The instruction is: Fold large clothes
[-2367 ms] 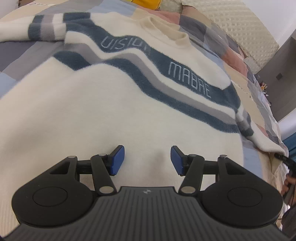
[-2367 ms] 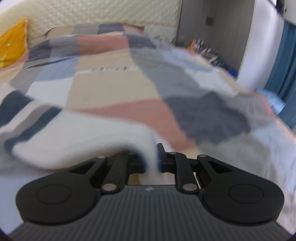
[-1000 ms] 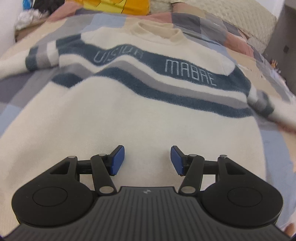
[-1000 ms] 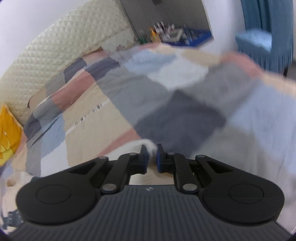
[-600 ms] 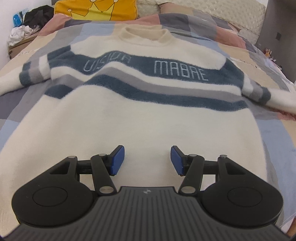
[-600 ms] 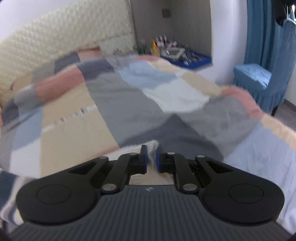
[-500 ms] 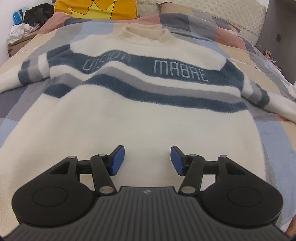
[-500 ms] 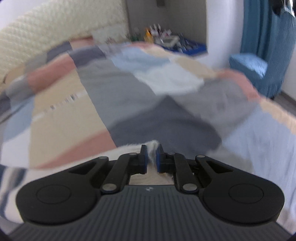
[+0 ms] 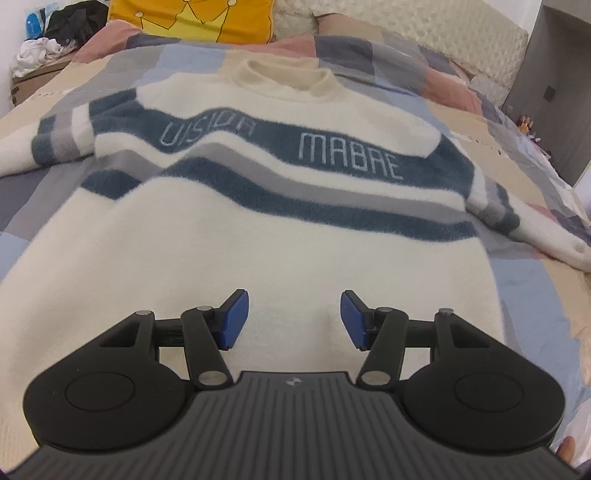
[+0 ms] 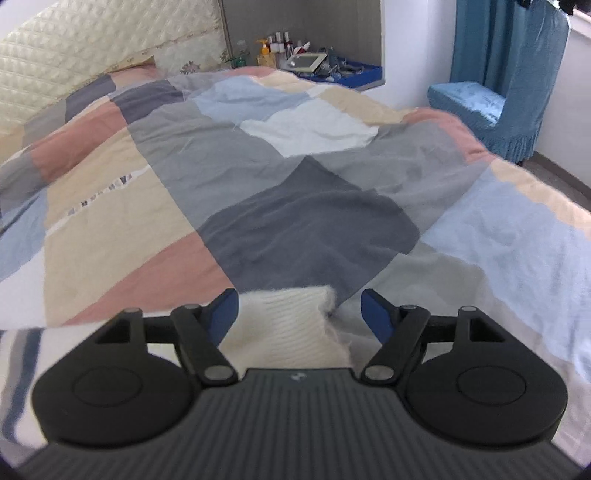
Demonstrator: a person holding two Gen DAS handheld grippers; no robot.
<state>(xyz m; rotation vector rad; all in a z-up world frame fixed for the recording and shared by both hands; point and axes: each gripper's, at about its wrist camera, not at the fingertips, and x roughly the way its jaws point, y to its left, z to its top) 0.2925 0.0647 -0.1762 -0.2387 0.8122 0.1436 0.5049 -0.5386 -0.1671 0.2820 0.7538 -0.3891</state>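
Reading "MABRE" across sweater (image 9: 258, 240)

Bed (image 9: 517, 155) covered by patchwork quilt (image 10: 295, 206), squares in grey, beige, pink, pale blue, white. Cream sweater (image 9: 229, 236) lies flat on quilt, front up, collar toward headboard, blue and grey stripes across chest, both sleeves spread outward. Right sleeve cuff (image 10: 288, 325) rests on quilt near dark grey square. Yellow pillow (image 9: 192, 18) at head end. Quilted cream headboard (image 10: 92, 40) behind
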